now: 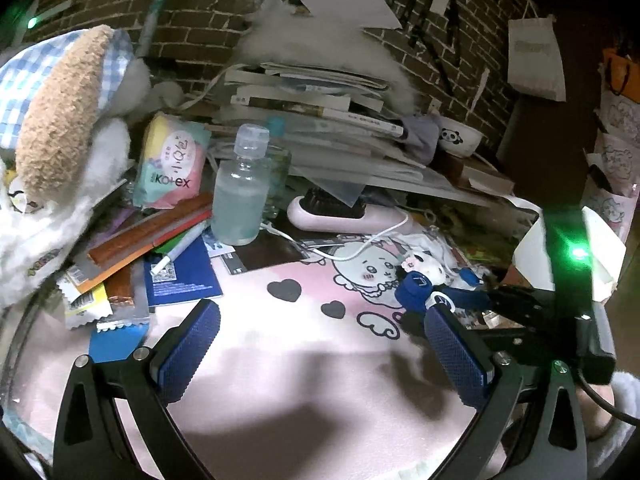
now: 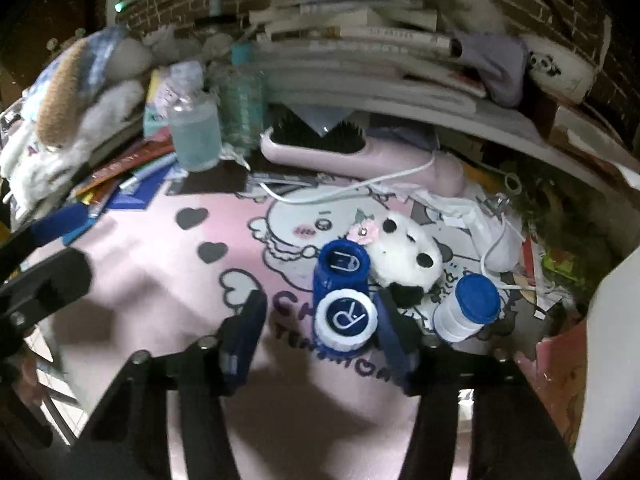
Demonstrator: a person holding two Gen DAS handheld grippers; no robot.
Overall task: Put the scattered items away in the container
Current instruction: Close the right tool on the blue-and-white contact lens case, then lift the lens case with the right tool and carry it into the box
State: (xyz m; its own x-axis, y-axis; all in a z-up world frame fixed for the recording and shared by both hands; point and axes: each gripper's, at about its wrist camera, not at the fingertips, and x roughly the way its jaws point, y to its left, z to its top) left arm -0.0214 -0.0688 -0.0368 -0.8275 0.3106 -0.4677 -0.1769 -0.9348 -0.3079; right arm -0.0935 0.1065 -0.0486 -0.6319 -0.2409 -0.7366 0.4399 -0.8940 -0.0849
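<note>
The desk is covered by a soft pink mat with black hearts and a white cartoon animal drawn on it. Behind it is a dark brick wall with papers stuck on. A tall messy stack of books and papers leans at the back, with a small white bowl with a panda face beside it.

The left gripper has its two blue pads wide apart with nothing between them, just bare pink mat. Ahead of it and to its left stands a clear plastic bottle with pale blue liquid. Behind that bottle is a pastel packet that reads "Kotex". A fluffy white and tan plush toy in a blue checked cap sits far to its left.

The right gripper has its fingers apart on either side of a blue and white twin-cup lens case. The white lid shows an "R" and the blue lid seems to show an "L", though that view is blurry. The right finger looks close to the case, but I cannot tell if it touches. A small fuzzy panda toy with a pink flower lies just past the case. A little white bottle with a blue cap lies to the right gripper's right. A pink hairbrush with black bristles lies farther ahead. Purple letters on the mat beside the case are partly hidden.
</note>
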